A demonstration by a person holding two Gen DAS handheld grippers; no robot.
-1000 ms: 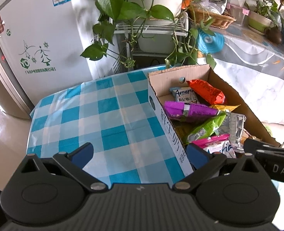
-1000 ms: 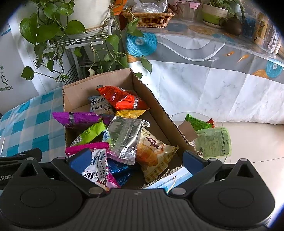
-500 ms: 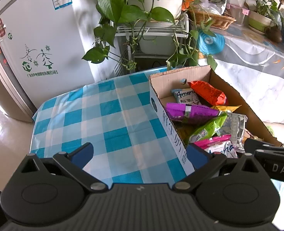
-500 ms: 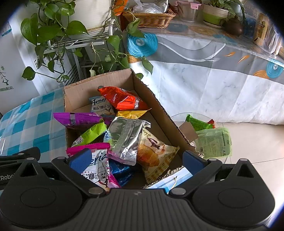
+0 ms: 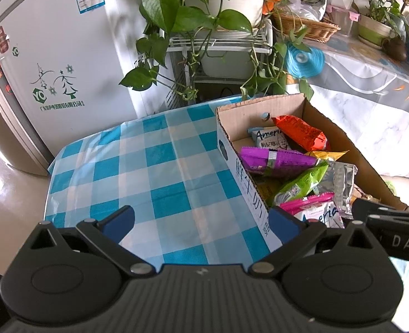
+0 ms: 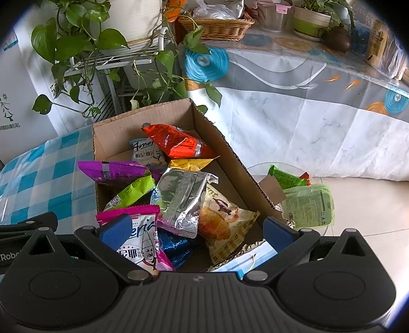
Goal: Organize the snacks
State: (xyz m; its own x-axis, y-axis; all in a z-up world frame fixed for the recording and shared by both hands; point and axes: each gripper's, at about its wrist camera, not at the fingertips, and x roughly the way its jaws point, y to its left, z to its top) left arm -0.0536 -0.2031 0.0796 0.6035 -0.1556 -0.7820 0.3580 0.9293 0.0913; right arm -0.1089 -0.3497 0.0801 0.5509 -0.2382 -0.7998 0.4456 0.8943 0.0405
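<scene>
In the left wrist view, the left gripper [image 5: 201, 219] is seen above a table with a blue and white checked cloth [image 5: 149, 172], and its two blue fingers are spread wide with nothing between them. A cardboard box [image 5: 241, 172] is set at the right edge of the table, and it is filled with snack bags. A purple bag [image 5: 276, 161] is laid across the middle of the box, an orange bag [image 5: 301, 131] is seen near its far end, and a green bag [image 5: 301, 183] is tucked just below the purple one. A white fridge [image 5: 51, 69] is seen past the far left corner of the table. In the right wrist view, the right gripper [image 6: 196, 227] is held over the near end of the box [image 6: 146, 122], and its fingers are also spread wide and empty. A pink bag [image 6: 140, 236] is seen by the left finger, a silver bag [image 6: 182, 197] in the middle, and a bag with a pastry picture [image 6: 223, 227] beside it. A light green pack [image 6: 308, 208] is laid outside the box, past its right wall.
</scene>
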